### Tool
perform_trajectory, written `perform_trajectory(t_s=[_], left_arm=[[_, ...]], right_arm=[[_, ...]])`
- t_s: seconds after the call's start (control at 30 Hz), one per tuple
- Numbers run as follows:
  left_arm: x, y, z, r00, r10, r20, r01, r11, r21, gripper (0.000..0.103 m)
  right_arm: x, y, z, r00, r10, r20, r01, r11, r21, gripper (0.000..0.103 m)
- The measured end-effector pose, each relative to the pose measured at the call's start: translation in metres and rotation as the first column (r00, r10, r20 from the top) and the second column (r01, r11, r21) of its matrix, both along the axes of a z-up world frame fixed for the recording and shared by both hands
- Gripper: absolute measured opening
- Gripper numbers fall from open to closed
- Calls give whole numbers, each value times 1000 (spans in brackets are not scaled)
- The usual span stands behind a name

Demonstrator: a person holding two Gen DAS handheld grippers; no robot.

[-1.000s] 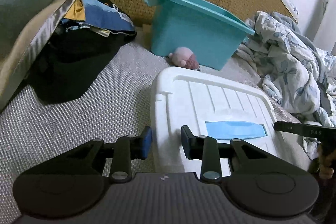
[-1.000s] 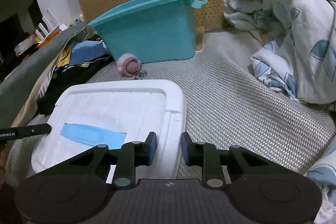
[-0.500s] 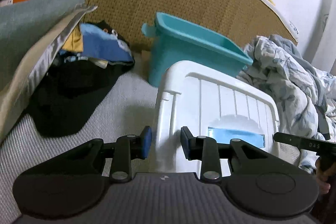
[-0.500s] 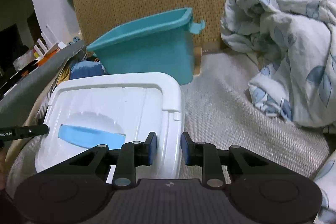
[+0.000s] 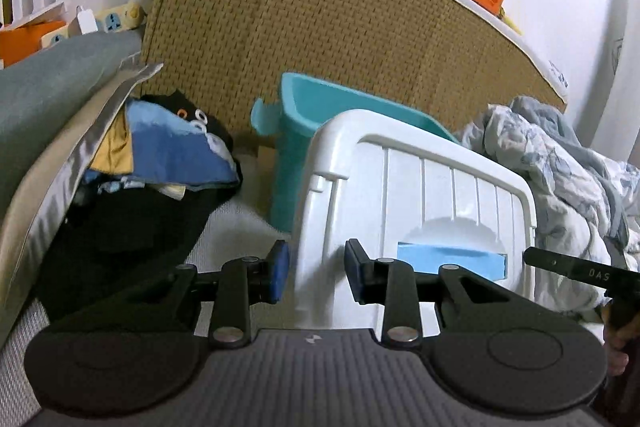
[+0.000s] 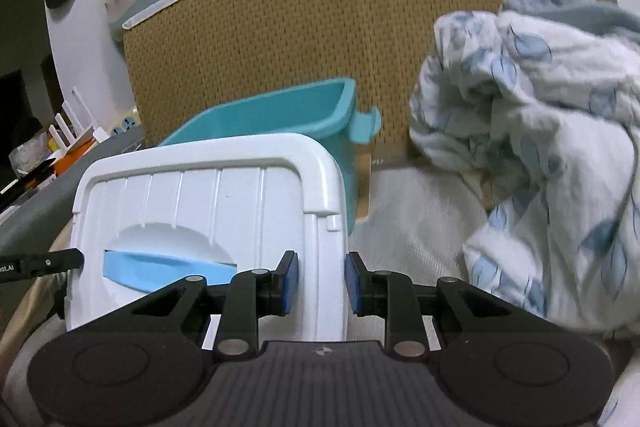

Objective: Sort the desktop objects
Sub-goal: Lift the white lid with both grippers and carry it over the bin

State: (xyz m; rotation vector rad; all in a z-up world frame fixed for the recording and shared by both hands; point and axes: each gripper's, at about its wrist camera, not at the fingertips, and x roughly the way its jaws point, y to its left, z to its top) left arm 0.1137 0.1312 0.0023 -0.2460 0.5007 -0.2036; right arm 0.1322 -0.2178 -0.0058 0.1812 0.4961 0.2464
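Woven grey bedding (image 5: pixel 248 219) lies under the white lid (image 5: pixel 420 187), gripped by left tongs (image 5: pixel 314 271) and right tongs (image 6: pixel 320 281).

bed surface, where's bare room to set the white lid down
Bare mattress lies between the teal bin and the crumpled floral blanket. A narrower strip runs between the clothes pile and the white lid. The clothes and blanket sides are crowded.

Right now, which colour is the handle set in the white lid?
Light blue. The handle of the white lid shows best in the right wrist view.
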Motion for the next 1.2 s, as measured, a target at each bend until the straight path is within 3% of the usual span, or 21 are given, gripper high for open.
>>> perform_trajectory(t_s=[0.47,0.83,1.2], left_arm=[[69,-5,35,998,21,65,-21,1000,4,34],[125,-6,38,998,49,39,-50,999,6,34],[162,-10,39,997,77,12,-77,993,93,34]], right_arm=[[67,3,36,996,-19,87,22,999,-27,29],[122,-3,43,996,-21,81,25,998,-50,29],[163,8,40,998,-20,56,22,999,-48,29]])
